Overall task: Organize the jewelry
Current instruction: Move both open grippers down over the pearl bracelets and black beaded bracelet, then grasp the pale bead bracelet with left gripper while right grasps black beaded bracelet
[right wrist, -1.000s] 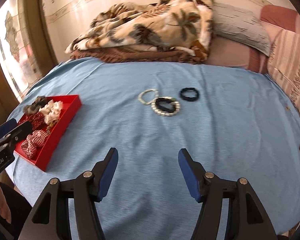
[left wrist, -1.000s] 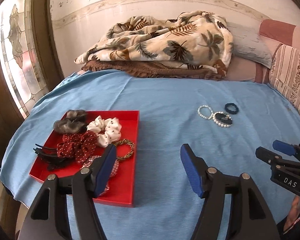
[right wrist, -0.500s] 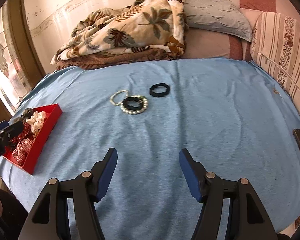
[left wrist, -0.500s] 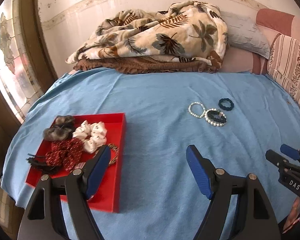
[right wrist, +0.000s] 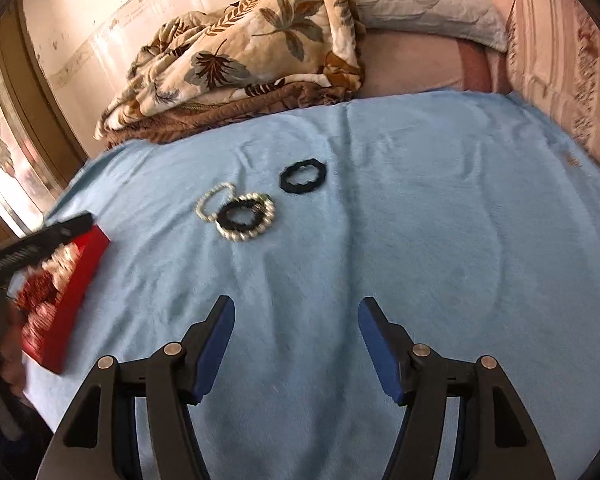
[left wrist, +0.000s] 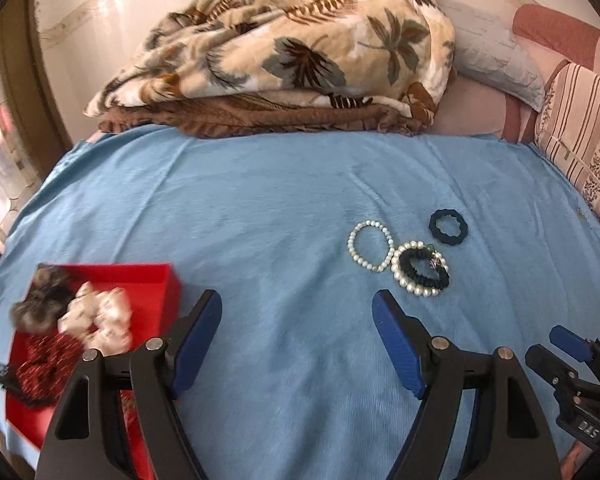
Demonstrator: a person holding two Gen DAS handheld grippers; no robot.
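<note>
- Red plastic tray point(left wrist: 156, 276) of blurred fabric scrunchies sits near left, partly hidden behind the left gripper point(left wrist: 296, 338).
- Pearl-bead bracelets point(right wrist: 242, 216) lie mid-bed.
- Right gripper point(right wrist: 296, 340) and the left both gape, empty.

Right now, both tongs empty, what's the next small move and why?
Probably ease the right tongs forward toward the black hair tie. It lies alone on the blue sheet, apart from the touching pearl bracelets, and both tongs are open.

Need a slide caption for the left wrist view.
Open left gripper above blue bedsheet; pearl bracelets ahead, red tray at left.
</note>
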